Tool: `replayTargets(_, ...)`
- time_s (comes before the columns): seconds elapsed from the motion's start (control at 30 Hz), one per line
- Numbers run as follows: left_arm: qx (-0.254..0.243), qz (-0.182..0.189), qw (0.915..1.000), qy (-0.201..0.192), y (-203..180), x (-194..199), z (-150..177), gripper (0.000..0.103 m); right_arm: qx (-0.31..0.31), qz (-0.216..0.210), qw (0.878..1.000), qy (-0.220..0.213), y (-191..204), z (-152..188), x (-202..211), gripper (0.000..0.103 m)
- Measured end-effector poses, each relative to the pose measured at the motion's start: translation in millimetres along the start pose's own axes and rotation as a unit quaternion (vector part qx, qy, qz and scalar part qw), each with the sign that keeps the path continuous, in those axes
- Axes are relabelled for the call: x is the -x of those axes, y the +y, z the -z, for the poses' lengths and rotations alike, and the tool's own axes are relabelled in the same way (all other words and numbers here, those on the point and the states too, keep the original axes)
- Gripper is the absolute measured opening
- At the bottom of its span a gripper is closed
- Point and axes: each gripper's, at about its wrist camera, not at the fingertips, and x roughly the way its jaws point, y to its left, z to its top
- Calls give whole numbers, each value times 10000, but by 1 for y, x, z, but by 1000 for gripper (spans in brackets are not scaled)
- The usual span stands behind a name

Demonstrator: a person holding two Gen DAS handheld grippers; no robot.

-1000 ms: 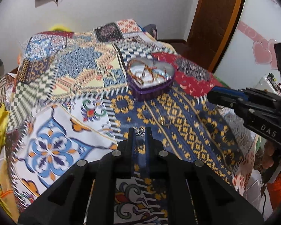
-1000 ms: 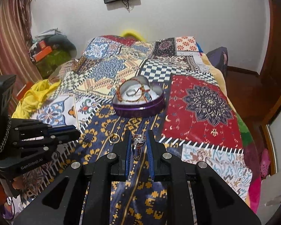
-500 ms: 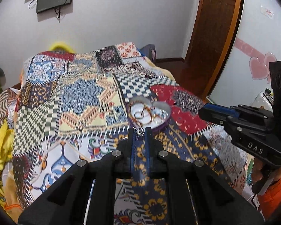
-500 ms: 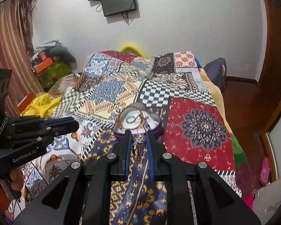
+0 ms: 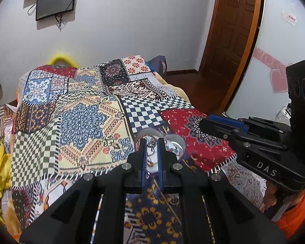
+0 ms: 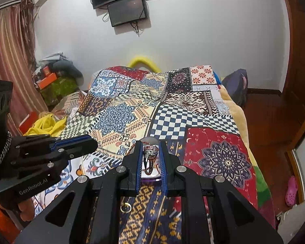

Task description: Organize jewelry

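Note:
My left gripper is shut on a small silver earring, held above the bed in front of the purple heart-shaped jewelry tin. My right gripper is shut on a large stone ring, also raised; the tin lies mostly hidden behind its fingers. A gold ring lies on the blue-and-yellow patch of the quilt below, and also shows in the left wrist view. Each gripper shows in the other's view: the right one and the left one.
The patchwork quilt covers the bed. Yellow cloth and boxes lie at the left. A wooden door and bare floor are at the right. Wall-mounted screens hang behind the bed.
Both grippers have risen and tilted up from the quilt, each holding its piece. The tin now sits lower and closer behind the fingertips.

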Motion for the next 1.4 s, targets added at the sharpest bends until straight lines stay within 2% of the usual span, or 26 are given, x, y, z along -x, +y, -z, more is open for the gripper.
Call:
replayTargets(0.2, -4, 59, 9999, 89, 2, -19, -5, 8, -30, 31, 9999, 123, -4, -2, -18, 14)
replayTargets(0.57, -118, 219, 9971, 719, 0, -66, 14, 8, -100, -148, 9977, 655, -15, 4, -55, 14)
replayTargets(0.73, -128, 257, 9959, 858, -1, -75, 19, 8, -121, -248, 9959, 858, -17, 6, -66, 14)
replayTargets(1.1, -106, 219, 9961, 843, 3, -68, 17, 8, -157, -336, 9945, 979, -19, 5, -70, 14)
replayTargets(1.4, -40, 184, 9980, 608, 5, -38, 11, 13, -187, -375, 9946, 951, -17, 1, -55, 16)
